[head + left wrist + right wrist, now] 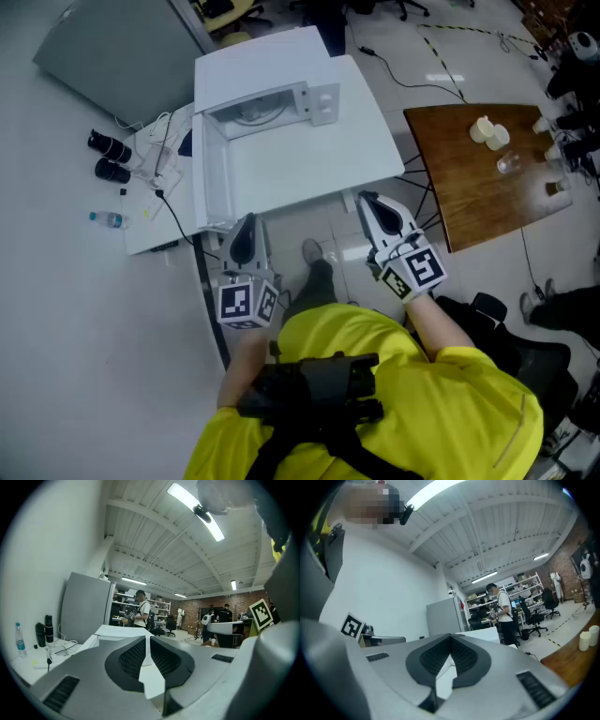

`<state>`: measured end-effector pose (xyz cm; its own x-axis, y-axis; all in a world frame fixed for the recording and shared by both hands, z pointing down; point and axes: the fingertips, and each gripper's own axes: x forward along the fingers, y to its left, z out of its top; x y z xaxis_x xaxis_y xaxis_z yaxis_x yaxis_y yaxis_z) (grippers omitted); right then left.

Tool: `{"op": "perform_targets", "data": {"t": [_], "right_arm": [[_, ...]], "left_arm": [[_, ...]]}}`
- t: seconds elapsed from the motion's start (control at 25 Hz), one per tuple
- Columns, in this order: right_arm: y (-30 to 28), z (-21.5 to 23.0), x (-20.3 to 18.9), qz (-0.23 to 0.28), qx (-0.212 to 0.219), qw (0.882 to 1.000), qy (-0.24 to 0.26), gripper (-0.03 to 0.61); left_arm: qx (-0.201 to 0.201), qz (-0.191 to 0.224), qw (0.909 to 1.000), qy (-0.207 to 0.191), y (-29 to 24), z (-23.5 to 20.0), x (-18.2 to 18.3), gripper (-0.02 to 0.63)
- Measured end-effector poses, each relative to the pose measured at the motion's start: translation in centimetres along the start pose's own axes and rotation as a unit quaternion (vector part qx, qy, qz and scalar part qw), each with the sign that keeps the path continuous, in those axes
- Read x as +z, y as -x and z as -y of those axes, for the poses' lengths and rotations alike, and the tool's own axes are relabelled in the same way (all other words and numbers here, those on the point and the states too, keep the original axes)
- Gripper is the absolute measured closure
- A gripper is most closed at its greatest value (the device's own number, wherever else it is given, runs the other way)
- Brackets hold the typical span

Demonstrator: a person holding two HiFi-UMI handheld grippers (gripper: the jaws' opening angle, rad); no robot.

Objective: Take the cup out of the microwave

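Note:
A white microwave (262, 70) stands at the far end of the white table (319, 159); its front cavity faces me, and a white panel (211, 178) runs along the table's left side. I see no cup inside it from here. My left gripper (246, 236) hangs just off the table's near edge, jaws shut and empty. My right gripper (378, 217) is beside it to the right, also shut with nothing in it. The left gripper view has the left gripper (149, 640) with pads together, and the right gripper view has the right gripper (451, 640) the same.
A brown wooden table (469, 187) to the right carries white cups (489, 132) and a glass. Black bottles (108, 157), a water bottle (109, 219) and cables lie on the left surface. A grey cabinet (112, 47) stands far left. A person (142, 612) stands far off.

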<state>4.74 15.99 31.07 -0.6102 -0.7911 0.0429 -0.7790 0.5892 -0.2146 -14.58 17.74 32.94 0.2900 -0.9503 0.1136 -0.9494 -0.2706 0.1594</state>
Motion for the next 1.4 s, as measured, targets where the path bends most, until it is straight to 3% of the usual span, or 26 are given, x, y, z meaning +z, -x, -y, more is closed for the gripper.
{"op": "perform_targets", "data": {"t": [0.12,0.28,0.48,0.6,0.68,0.8,1.08,1.4], "right_arm": [[-6.3,1.3,0.8,0.000,-0.001,1.000,-0.009,0.574],[-12.4,2.4,1.6,-0.012,0.018,0.999,0.024,0.574],[-18.1,5.9,0.7,-0.025,0.009,1.000,0.010,0.574],[-20.1,7.4,-1.4,-0.046,0.023,0.999,0.001,0.574],[-21.7,8.9,-3.4,-0.064,0.029,0.998,-0.006,0.574],[-23.6,10.9,-7.3,-0.090,0.042,0.995,-0.016,0.574],[-24.4,13.7,-16.1,-0.162,0.057,0.984,-0.052,0.574],[-25.5,12.9,-17.6,-0.182,0.078,0.978,-0.058,0.574]], "left_arm": [[-0.009,-0.005,0.9999,0.001,-5.0,-3.0,0.8,0.597],[-0.026,-0.007,0.9996,-0.002,-9.8,-5.3,1.3,0.598],[-0.010,-0.033,0.9993,-0.012,-16.2,-7.9,-1.6,0.597],[0.021,-0.055,0.9982,0.002,-20.2,-9.9,-5.3,0.398],[0.038,-0.064,0.9972,-0.009,-24.3,-11.9,-8.1,0.289],[0.057,-0.080,0.9943,-0.041,-31.7,-16.0,-13.1,0.231],[0.134,-0.106,0.9852,-0.009,-42.6,-24.7,-20.5,0.193],[0.197,-0.121,0.9729,-0.013,-47.1,-28.1,-22.3,0.207]]}}
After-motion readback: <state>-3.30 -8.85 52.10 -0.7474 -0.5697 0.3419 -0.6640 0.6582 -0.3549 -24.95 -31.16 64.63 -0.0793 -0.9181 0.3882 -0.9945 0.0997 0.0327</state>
